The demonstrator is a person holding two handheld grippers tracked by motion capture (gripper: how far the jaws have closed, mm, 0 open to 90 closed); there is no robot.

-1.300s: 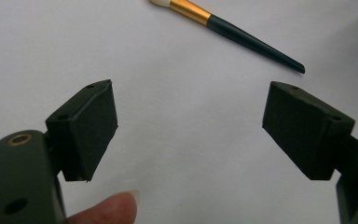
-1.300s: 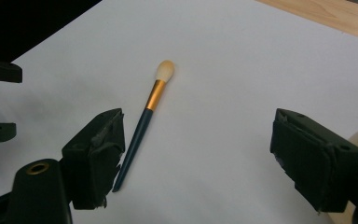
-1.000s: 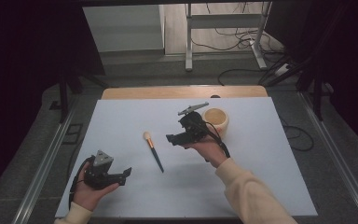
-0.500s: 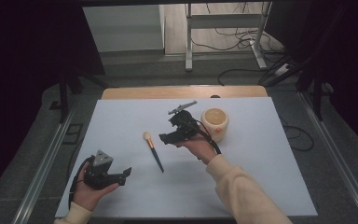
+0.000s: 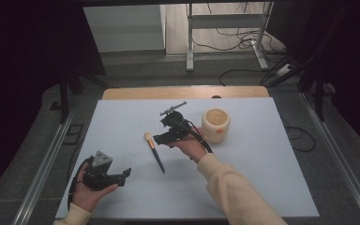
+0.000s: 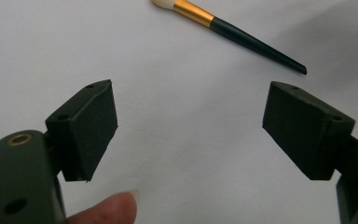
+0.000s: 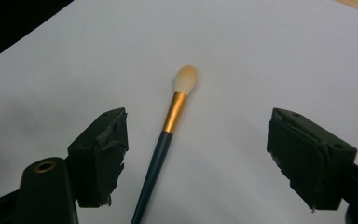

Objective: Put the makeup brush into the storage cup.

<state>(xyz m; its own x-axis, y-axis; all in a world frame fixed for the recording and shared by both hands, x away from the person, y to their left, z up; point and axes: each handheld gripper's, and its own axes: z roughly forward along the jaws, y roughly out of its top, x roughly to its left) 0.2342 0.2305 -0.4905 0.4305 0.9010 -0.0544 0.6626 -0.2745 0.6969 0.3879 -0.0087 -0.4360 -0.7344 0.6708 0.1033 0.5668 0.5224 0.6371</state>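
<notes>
A makeup brush [image 5: 153,151] with a pale tip, gold band and dark handle lies flat on the white table [image 5: 262,178], left of centre. My right gripper [image 5: 158,139] hovers just above and right of the brush head, open. In the right gripper view the brush [image 7: 170,126] lies on the table beyond the wide-apart pads, nearer the left pad, untouched; the jaws have just been closing a little. My left gripper [image 5: 123,176] rests low at the front left, open and empty. In the left gripper view the brush [image 6: 228,30] lies farther off, beyond its pads [image 6: 93,126].
A cream round cup [image 5: 215,124] stands upright right of the right gripper. A wooden strip [image 5: 187,92] runs along the table's far edge. Metal rails flank both sides, and cables lie on the floor behind.
My right gripper has moved left and slightly down, away from the cup toward the brush head. The left gripper and the brush have stayed put.
</notes>
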